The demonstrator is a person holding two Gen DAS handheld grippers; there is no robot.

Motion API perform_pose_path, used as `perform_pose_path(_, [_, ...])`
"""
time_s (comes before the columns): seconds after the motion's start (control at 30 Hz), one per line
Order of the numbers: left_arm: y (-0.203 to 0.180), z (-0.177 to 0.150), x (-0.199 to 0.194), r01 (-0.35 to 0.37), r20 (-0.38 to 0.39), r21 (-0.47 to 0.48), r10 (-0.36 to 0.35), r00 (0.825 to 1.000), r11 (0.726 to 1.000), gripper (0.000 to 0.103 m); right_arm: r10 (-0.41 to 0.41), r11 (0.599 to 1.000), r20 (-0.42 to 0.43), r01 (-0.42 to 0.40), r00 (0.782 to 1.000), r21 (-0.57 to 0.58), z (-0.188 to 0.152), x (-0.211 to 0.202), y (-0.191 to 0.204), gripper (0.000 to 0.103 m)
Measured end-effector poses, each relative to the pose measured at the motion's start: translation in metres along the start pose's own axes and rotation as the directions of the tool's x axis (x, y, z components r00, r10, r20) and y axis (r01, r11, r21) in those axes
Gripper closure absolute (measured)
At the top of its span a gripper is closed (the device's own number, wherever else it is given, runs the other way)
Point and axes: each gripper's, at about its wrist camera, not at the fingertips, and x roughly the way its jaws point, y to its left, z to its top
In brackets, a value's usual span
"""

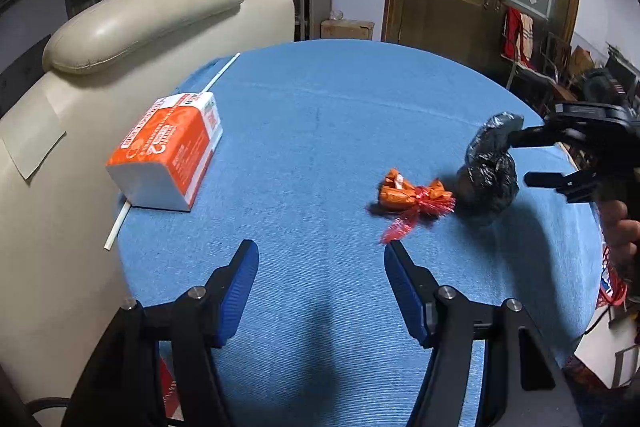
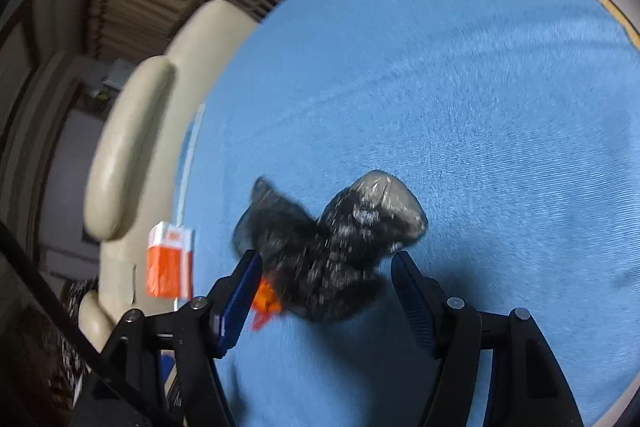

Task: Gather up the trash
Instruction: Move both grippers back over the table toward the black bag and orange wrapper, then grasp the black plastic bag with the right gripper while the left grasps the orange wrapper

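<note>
A crumpled black plastic bag [image 1: 490,173] lies on the round blue table [image 1: 320,115], with an orange wrapper with red ribbon [image 1: 404,197] just left of it. My right gripper [image 1: 524,157] comes in from the right, jaws open on either side of the bag's top. In the blurred right wrist view the bag [image 2: 332,247] sits between the open blue fingers [image 2: 408,291] of my right gripper [image 2: 324,263], and a bit of the orange wrapper [image 2: 266,301] peeks out beneath. My left gripper [image 1: 320,255] is open and empty, low over the near table, short of the wrapper.
An orange and white tissue pack [image 1: 168,151] lies at the table's left on a thin white stick [image 1: 120,217]; it also shows in the right wrist view [image 2: 170,259]. A cream leather chair [image 1: 80,87] stands against the left edge. A wooden door and clutter stand behind.
</note>
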Motion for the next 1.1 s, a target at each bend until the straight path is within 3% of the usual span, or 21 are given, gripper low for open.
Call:
perform_pose_path(0.17, [0.008,0.005,0.0,0.008,0.007,-0.015,-0.008,1.0,1.0,0.037,-0.129,0.989,-0.03,0.131,0.991,0.073,0.012,0.032,0.004,0.032])
perform_pose_path(0.27, [0.007,0.01,0.001,0.017,0.011,-0.015,-0.017,1.0,1.0,0.037,-0.198,0.98,-0.009,0.198,0.98,0.012,0.011,0.044,0.017,0.031])
perform_pose_path(0.3, [0.007,0.012,0.002,0.02,0.012,-0.014,-0.02,1.0,1.0,0.037,-0.22,0.975,-0.005,0.22,0.975,-0.026,0.01,0.047,0.023,0.036])
perform_pose_path(0.37, [0.004,0.017,0.005,0.034,0.007,-0.017,-0.034,0.999,0.999,0.037,-0.248,0.964,0.009,0.248,0.969,-0.1,0.008,0.052,0.033,0.058])
perform_pose_path(0.57, [-0.011,0.03,0.024,0.075,-0.052,-0.037,-0.077,0.996,0.997,0.037,-0.254,0.94,0.056,0.26,0.966,-0.22,-0.008,0.041,0.041,0.061])
perform_pose_path(0.87, [-0.047,0.055,0.084,0.137,-0.189,-0.136,-0.162,0.969,0.981,0.037,-0.226,0.913,0.156,0.265,0.961,-0.31,-0.034,-0.019,0.019,0.061])
perform_pose_path(1.1, [-0.071,0.063,0.117,0.127,-0.227,-0.147,-0.158,0.961,0.981,0.037,-0.217,0.903,0.18,0.268,0.959,-0.336,-0.052,-0.048,0.0,0.061])
